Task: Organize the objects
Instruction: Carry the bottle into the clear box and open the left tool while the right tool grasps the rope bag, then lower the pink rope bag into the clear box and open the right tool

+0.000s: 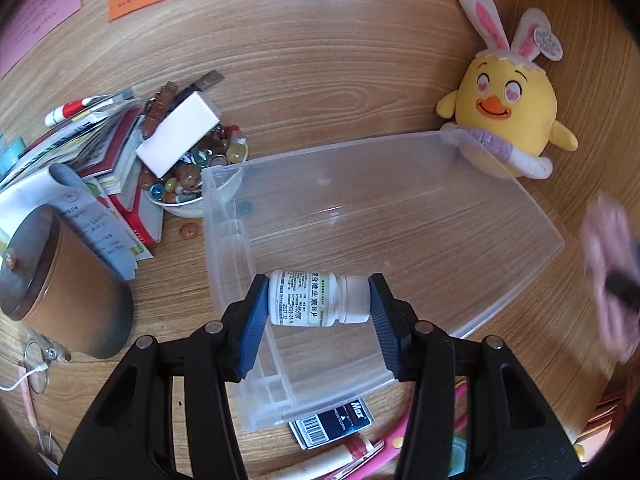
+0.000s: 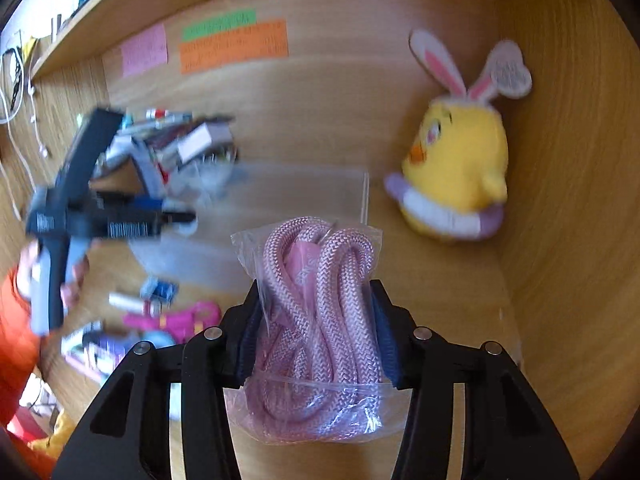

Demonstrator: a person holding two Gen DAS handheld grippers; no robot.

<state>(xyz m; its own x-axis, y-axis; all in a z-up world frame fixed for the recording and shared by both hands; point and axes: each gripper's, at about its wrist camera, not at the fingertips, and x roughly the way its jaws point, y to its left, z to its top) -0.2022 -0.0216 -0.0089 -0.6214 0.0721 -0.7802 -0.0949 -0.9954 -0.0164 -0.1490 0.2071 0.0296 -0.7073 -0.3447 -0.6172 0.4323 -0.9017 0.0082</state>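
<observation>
One small white plastic pill bottle with a green-edged Chinese label lies sideways, clamped in the left gripper above one clear plastic bin. One bagged pink braided rope sits squeezed in the right gripper. One yellow bunny-eared chick plush stands far right; a box near the bin reads "Max".

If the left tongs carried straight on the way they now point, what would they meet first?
Most likely the clear plastic bin: the left tongs, shut on the pill bottle, point down over its open compartment, so the bin's floor seems first in line, though depth is uncertain.
</observation>
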